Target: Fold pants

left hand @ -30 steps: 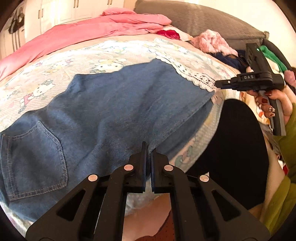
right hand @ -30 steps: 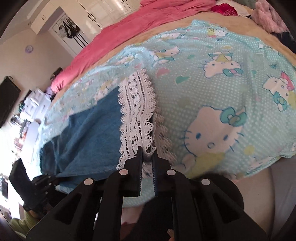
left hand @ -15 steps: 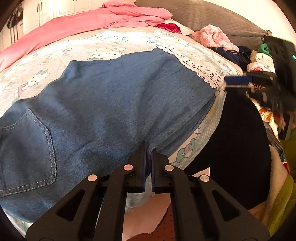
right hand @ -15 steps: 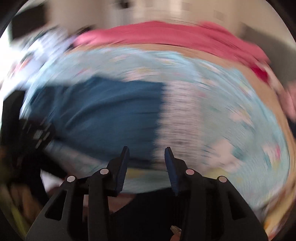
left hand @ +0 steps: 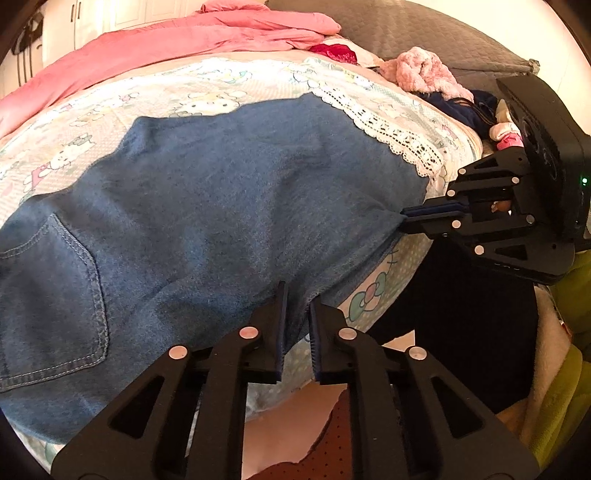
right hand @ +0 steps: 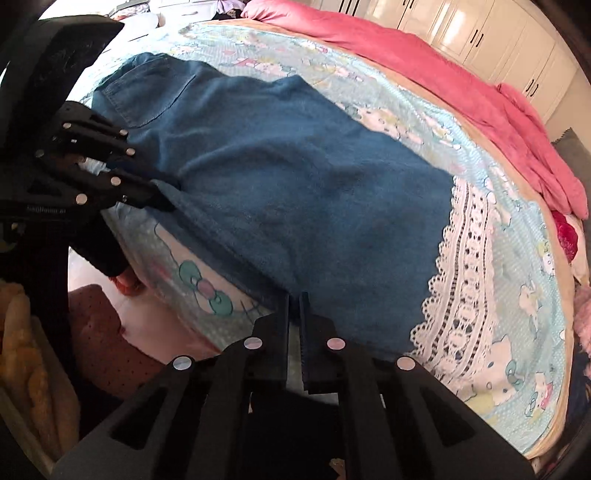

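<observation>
Both grippers are clamped on the near edge of the jeans (left hand: 221,206) spread across the cartoon bedsheet (right hand: 517,295): left gripper (left hand: 295,295) pinching denim though its jaws are easing open, right gripper (right hand: 294,299) pressed tight on the hem further along

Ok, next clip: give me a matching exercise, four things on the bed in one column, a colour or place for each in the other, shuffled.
Things:
1. pants
2. lace trim
3. quilt
4. fluffy garment

Descriptions:
A. pale pink, beside the grey pillow
B. white, at the hem end of the denim
C. bright pink, bunched along the far side
D. blue, spread flat on the cartoon sheet

Pairs: 1-D, 2-B, 3-C, 4-A
</observation>
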`<state>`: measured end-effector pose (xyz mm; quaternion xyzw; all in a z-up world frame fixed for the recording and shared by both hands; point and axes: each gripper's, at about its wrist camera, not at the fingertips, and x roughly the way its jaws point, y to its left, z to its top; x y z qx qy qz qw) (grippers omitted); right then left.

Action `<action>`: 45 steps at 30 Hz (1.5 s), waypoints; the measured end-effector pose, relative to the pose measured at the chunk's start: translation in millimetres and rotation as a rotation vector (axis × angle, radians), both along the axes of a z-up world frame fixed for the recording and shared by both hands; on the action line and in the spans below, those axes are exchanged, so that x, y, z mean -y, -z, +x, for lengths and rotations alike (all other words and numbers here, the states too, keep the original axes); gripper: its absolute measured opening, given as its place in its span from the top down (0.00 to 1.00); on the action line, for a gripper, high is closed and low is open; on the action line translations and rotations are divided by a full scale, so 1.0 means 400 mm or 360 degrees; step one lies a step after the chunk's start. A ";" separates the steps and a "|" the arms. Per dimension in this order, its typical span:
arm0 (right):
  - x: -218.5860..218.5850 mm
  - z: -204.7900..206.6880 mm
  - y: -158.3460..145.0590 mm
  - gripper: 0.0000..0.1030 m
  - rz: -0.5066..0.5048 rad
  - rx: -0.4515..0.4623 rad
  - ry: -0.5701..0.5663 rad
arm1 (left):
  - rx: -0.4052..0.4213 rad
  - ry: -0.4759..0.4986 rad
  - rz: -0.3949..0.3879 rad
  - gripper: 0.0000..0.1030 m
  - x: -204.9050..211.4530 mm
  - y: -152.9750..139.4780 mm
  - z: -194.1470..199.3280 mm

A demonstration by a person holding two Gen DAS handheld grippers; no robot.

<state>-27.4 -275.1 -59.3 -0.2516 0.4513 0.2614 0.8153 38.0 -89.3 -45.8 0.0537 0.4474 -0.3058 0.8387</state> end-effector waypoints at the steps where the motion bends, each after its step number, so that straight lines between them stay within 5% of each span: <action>1: 0.001 0.001 0.007 0.94 0.0000 -0.0020 0.0011 | -0.0006 0.0001 -0.0003 0.94 0.000 0.002 0.000; 3: 0.009 0.006 0.018 0.90 0.0028 -0.0067 0.0032 | -0.0025 -0.0001 -0.0007 0.88 -0.005 -0.001 -0.001; 6: 0.037 -0.003 -0.008 0.73 0.0149 -0.0115 0.0050 | 0.0006 -0.0029 -0.0017 0.49 -0.031 -0.031 -0.016; 9: 0.086 -0.004 -0.060 0.67 0.0307 -0.0066 0.0089 | 0.0098 -0.0147 -0.0077 0.48 -0.105 -0.089 -0.030; 14: 0.178 0.054 -0.114 0.50 0.0524 0.0014 0.0369 | 0.0220 -0.0708 -0.0083 0.31 -0.315 -0.153 -0.008; 16: 0.196 0.082 -0.108 0.50 0.0538 0.0004 0.0476 | 0.0200 -0.0938 -0.0057 0.09 -0.390 -0.149 0.004; 19: 0.217 0.114 -0.085 0.50 0.0556 -0.0036 0.0584 | 0.0118 -0.1218 -0.0037 0.09 -0.483 -0.117 0.027; 22: 0.239 0.136 -0.053 0.46 0.0559 -0.0105 0.0650 | 0.0050 -0.1279 -0.0079 0.09 -0.507 -0.085 0.055; 23: 0.243 0.138 -0.043 0.46 0.0556 -0.0124 0.0661 | 0.0043 -0.1267 -0.0082 0.14 -0.504 -0.078 0.064; 25: 0.239 0.145 -0.033 0.46 0.0544 -0.0136 0.0665 | 0.0042 -0.1274 -0.0032 0.58 -0.495 -0.065 0.074; 28: 0.240 0.135 -0.035 0.46 0.0529 -0.0134 0.0656 | 0.0086 -0.1273 -0.0016 0.63 -0.515 -0.078 0.066; 35: 0.233 0.133 -0.022 0.37 0.0532 -0.0140 0.0644 | 0.0059 -0.1336 0.0003 0.42 -0.558 -0.055 0.064; 40: 0.238 0.128 -0.052 0.37 0.0590 -0.0085 0.0636 | 0.0271 -0.1384 0.0048 0.27 -0.542 -0.149 0.015; 45: 0.290 0.185 -0.154 0.37 0.0792 0.0093 0.0700 | 0.0409 -0.1152 -0.0040 0.20 -0.457 -0.257 0.048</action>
